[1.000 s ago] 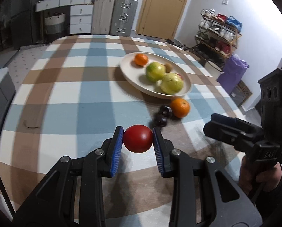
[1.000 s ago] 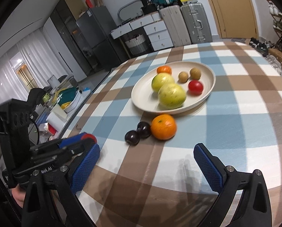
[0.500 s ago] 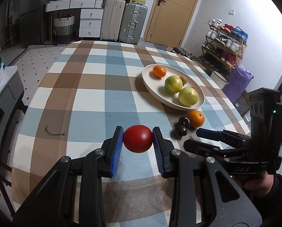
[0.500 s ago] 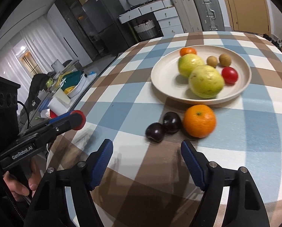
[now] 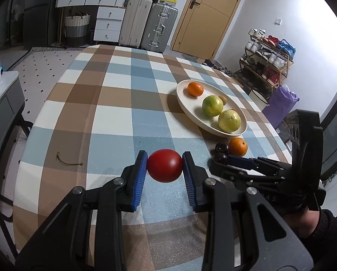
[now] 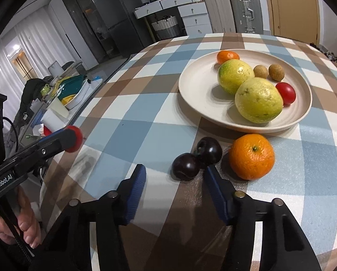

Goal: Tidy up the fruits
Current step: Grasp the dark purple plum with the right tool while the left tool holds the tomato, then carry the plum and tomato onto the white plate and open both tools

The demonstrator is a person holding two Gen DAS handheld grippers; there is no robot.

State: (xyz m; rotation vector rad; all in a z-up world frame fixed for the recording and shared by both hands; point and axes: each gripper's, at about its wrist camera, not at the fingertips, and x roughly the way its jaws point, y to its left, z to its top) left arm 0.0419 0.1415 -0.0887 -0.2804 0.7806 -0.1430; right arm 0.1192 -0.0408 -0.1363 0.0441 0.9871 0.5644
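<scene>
My left gripper is shut on a red tomato and holds it above the checked tablecloth; it also shows in the right wrist view. My right gripper is open, low over the table, with its jaws either side of the nearer of two dark plums. The second plum and a loose orange lie just beyond it. A cream plate holds two yellow-green fruits, a small orange, two small brown fruits and a small tomato.
The plate also shows in the left wrist view at centre right. A rubber band lies on the cloth at the left. A shoe rack and suitcases stand beyond the table.
My right gripper has moved forward and down to the two plums and narrowed its opening. My left gripper has drawn back and up with the tomato still in it.
</scene>
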